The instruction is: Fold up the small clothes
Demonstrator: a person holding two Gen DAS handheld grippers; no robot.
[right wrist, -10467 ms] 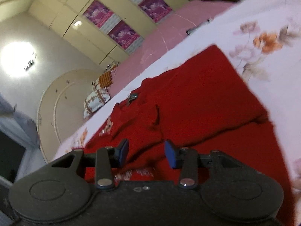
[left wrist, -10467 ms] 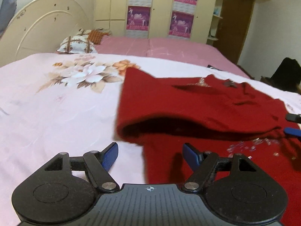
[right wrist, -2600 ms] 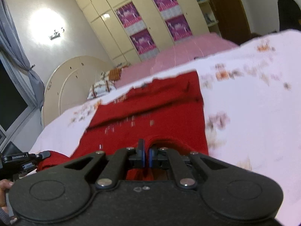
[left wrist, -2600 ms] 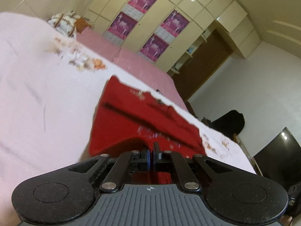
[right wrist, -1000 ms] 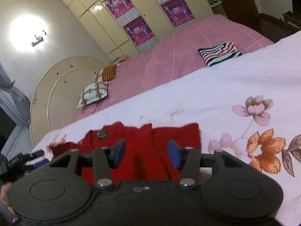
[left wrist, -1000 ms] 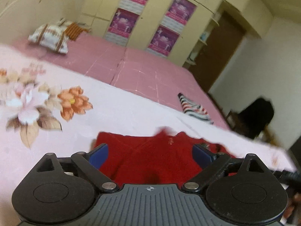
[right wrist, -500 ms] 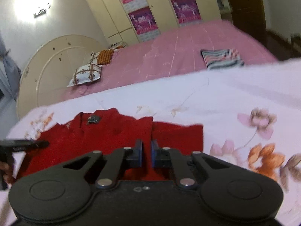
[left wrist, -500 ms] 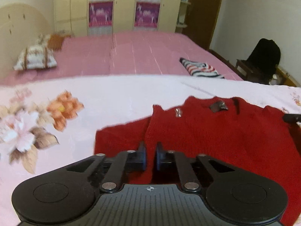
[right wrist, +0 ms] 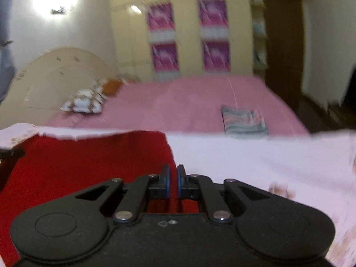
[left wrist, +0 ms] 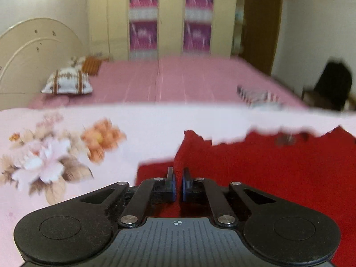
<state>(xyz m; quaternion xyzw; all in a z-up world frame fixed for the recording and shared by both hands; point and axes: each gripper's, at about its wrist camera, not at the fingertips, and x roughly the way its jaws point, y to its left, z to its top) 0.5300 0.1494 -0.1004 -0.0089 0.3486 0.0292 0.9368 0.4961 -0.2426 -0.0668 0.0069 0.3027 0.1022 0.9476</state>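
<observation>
A red knit sweater (left wrist: 278, 169) lies partly folded on the white floral bedsheet (left wrist: 144, 129). My left gripper (left wrist: 178, 179) is shut on the sweater's left edge, red cloth showing between the blue pads. In the right wrist view the same sweater (right wrist: 89, 162) spreads to the left. My right gripper (right wrist: 173, 175) is shut on its right edge. The left gripper's tip (right wrist: 11, 153) shows at the far left edge there. Both views are motion-blurred.
A pink bedspread (left wrist: 178, 80) lies beyond the white sheet, with a striped folded cloth (right wrist: 243, 120) and pillows (left wrist: 66, 84) by the cream headboard (left wrist: 29, 53). Wardrobes with purple posters (left wrist: 169, 20) line the back wall. A dark chair (left wrist: 333, 84) stands at right.
Both grippers stayed shut on the sweater's edges. The views have shifted and blurred, with more of the sweater below the frame and the cloth edges raised.
</observation>
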